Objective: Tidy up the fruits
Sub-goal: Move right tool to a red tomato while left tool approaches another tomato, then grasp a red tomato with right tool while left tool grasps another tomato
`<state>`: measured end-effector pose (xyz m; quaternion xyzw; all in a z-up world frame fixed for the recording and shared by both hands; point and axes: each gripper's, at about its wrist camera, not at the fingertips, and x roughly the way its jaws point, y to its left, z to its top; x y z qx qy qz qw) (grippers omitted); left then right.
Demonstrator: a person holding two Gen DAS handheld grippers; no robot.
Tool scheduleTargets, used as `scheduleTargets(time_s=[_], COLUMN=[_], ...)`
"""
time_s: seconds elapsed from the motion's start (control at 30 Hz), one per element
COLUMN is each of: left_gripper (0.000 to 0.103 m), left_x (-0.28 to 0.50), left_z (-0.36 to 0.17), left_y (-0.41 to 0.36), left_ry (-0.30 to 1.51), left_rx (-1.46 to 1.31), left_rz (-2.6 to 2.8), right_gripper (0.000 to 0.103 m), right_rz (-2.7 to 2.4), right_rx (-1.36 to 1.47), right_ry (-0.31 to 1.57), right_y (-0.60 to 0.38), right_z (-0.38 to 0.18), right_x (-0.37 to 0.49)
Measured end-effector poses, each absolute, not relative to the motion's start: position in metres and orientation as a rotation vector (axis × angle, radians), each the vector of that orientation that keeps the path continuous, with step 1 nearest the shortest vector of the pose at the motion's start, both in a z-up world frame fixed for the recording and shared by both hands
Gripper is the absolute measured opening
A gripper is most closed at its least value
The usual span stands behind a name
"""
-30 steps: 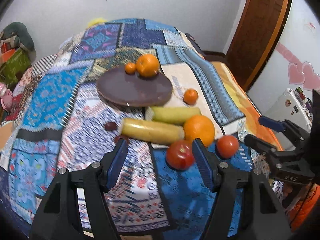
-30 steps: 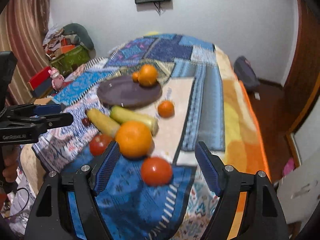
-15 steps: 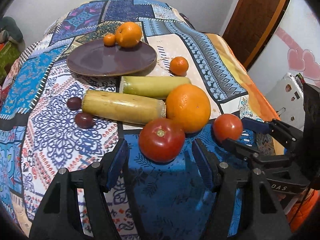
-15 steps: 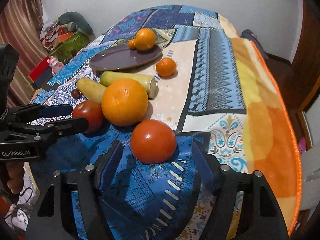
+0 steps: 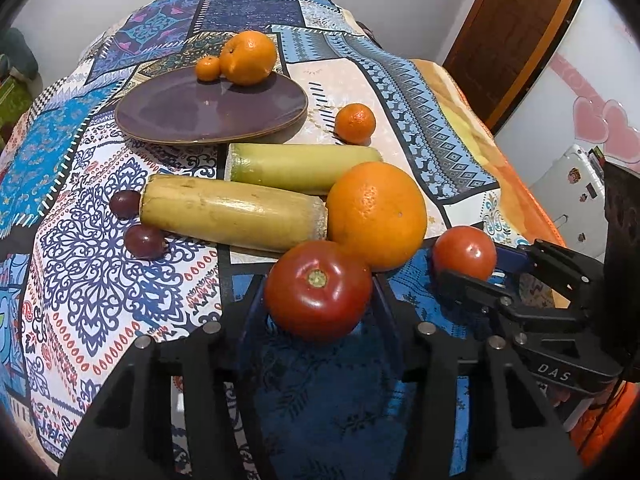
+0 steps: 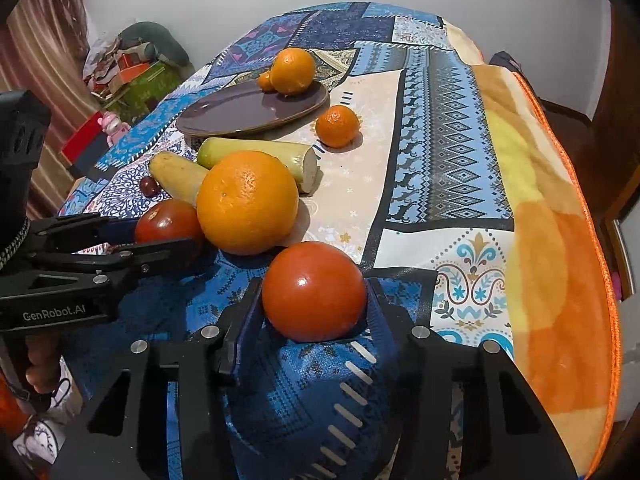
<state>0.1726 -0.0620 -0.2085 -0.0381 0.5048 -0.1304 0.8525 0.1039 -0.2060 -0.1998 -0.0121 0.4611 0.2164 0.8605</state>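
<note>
Left tongs (image 5: 318, 300) just closing on glossy round tomato (image 5: 318, 290), right tongs (image 6: 314, 304) on smooth tomato (image 6: 314, 290), patterned cloth (image 5: 100, 280).

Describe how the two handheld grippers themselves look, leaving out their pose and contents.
Both are matte black plastic with silver bolt heads along the arms. The left gripper and right gripper carry dark blue ribbed pads. White lettering marks their sides: "GenRobot.AI" on the left, "DAS" on the right. No sleeve or cable is clearly visible.
</note>
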Motion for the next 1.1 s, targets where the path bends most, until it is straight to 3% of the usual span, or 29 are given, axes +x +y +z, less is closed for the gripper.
scheduleTargets(time_s=[0.57, 1.1], left_gripper=[0.051, 0.051], left_x=[0.165, 0.217], left_z=[-0.153, -0.107], left_y=[-0.022, 0.023], left_ry=[0.927, 0.812], left_rx=[-0.127, -0.114], left_rz=[-0.222, -0.146], right_gripper=[0.046, 0.046], right_rz=[0.460, 0.515], right_rx=[-0.039, -0.093], right_ry=[0.817, 0.705], right_y=[-0.196, -0.143], right_z=[-0.145, -0.110], right_x=[0.113, 0.165])
